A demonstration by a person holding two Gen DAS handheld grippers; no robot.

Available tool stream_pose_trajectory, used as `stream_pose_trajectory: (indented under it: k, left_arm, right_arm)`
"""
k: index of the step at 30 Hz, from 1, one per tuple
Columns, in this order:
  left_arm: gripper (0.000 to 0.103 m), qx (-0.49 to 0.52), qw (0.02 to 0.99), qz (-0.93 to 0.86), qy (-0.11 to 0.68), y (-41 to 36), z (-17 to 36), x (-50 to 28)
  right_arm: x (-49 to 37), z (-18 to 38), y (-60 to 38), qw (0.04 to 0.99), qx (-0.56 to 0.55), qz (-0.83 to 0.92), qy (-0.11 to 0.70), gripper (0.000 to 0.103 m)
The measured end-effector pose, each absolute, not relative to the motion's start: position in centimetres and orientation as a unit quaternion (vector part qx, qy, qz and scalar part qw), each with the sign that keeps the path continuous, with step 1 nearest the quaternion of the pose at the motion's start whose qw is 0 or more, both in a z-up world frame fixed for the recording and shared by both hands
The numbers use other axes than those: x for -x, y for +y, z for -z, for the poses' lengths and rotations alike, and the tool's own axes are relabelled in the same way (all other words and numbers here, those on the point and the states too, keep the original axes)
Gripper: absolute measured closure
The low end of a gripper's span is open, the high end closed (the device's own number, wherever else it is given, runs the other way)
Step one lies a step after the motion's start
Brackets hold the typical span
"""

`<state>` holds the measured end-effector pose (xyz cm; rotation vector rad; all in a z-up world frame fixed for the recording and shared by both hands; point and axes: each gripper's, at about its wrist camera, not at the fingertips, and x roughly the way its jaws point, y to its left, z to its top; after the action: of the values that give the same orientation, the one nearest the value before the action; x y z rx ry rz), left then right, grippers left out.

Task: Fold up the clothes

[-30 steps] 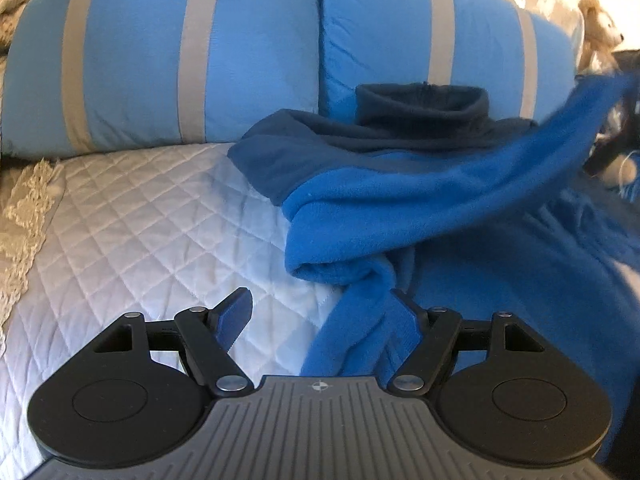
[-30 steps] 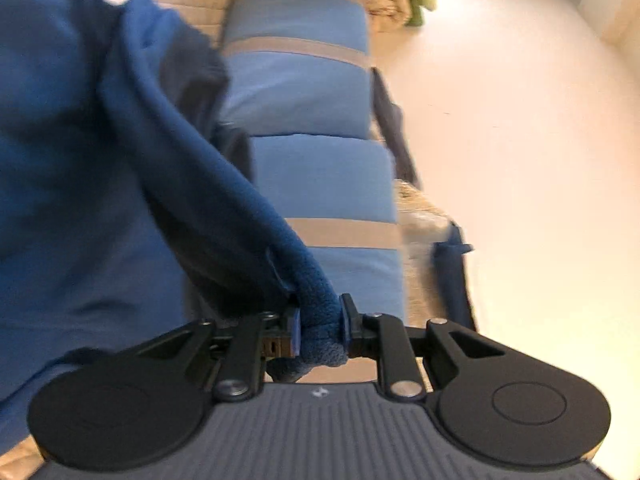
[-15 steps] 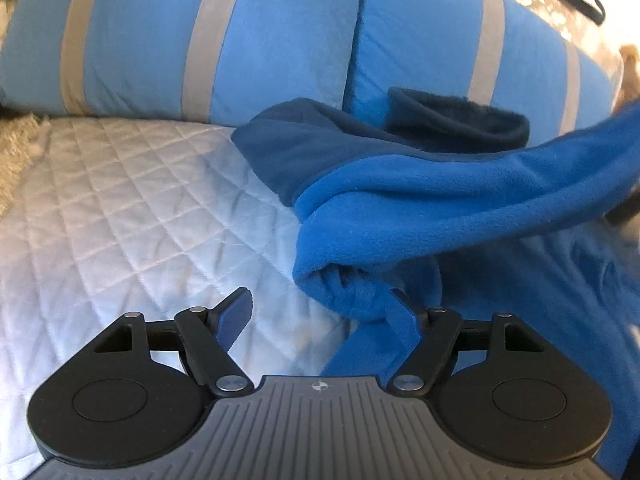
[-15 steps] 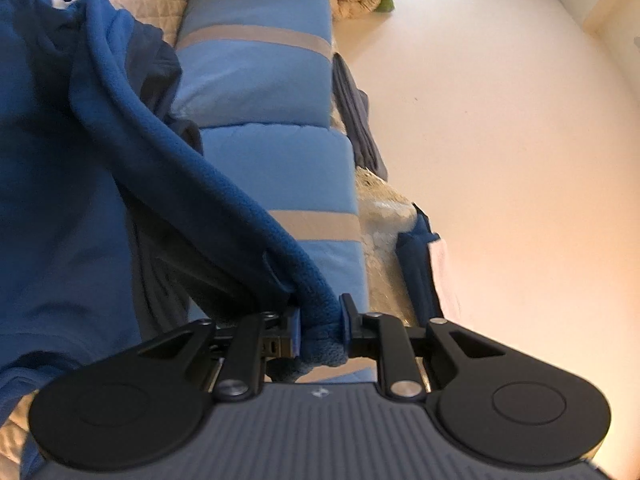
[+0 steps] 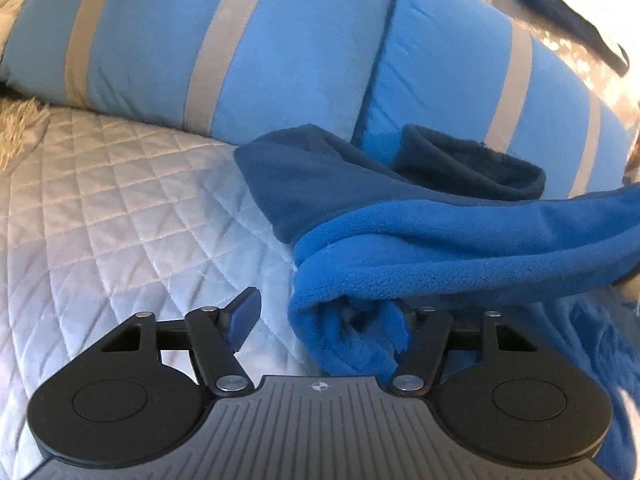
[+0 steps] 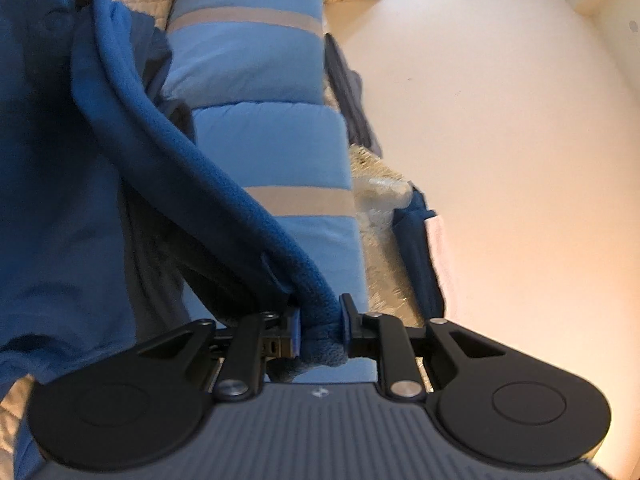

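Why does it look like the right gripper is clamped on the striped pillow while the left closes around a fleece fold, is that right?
Not the pillow. In the right wrist view the right gripper is clamped on the blue fleece; the pillow lies behind it, untouched. The rest stands.

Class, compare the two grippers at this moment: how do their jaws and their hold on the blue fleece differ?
The right gripper is pinched tight on a bunched edge of the blue fleece; the left gripper has a wide gap, its jaws closing around a rolled fold. The right lifts its fabric off the bed; the left's fold lies on the quilt. Both are black with blue pads.
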<state>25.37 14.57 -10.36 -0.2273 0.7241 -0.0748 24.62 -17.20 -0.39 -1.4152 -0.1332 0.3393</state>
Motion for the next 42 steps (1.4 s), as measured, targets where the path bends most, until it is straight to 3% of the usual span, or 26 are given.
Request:
stream_pose_trajectory:
  k: [18,23,24,27,30,36,42]
  left_arm:
    - [0.042,-0.108,0.945,0.074,0.300,12.1,10.9,-23.2]
    - [0.042,-0.089,0.940,0.096,0.316,12.2,10.9,-24.4]
    - [0.044,-0.072,0.939,0.100,0.321,12.5,10.8,-24.8]
    - [0.071,-0.035,0.936,0.099,0.336,13.2,10.7,-25.9]
    - [0.089,-0.049,0.939,0.074,0.332,13.3,10.1,-26.2]
    - [0.092,-0.091,0.941,0.042,0.323,13.5,9.3,-25.7]
    - [0.093,-0.204,0.930,0.038,0.304,12.0,10.2,-24.7]
  right_arm:
    - [-24.1,0.3,-17.9,0.747,0.643,-0.162,-0.050,0.084]
    - [-23.8,0.7,-18.3,0.752,0.637,-0.161,-0.049,0.084]
    - [-23.8,0.8,-18.4,0.753,0.636,-0.161,-0.047,0.084]
    - [-24.1,1.1,-18.5,0.755,0.634,-0.160,-0.047,0.083]
    - [-24.5,1.3,-18.5,0.757,0.631,-0.162,-0.041,0.083]
    - [-24.6,2.1,-18.5,0.760,0.629,-0.164,-0.028,0.083]
    - [-24.4,3.5,-18.4,0.761,0.626,-0.170,-0.008,0.083]
